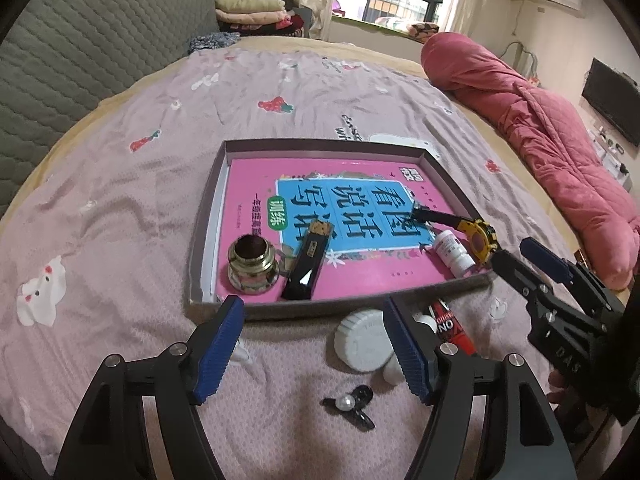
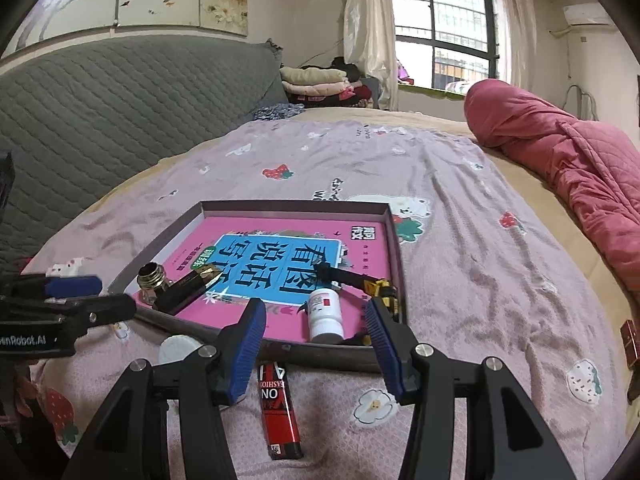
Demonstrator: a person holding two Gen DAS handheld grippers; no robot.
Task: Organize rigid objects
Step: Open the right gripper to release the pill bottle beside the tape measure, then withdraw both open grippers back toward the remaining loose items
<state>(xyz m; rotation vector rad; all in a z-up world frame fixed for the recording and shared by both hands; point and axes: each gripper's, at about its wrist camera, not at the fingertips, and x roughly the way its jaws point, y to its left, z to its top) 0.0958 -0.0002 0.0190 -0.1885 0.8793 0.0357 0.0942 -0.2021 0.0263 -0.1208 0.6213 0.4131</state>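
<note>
Where lilac bedspread [image 1: 120,200] carries tray [image 1: 208,216], both grippers' fingers [image 1: 218,344] spread, empty

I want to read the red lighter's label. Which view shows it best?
The right wrist view: the red lighter lies whole on the bedspread before the tray. In the left wrist view, the left claw's finger hides most of it.

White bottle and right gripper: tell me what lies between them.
Only the tray's near wall crosses between the white bottle and the right gripper, whose jaws stand open just outside the tray; the right wrist view shows it.
</note>
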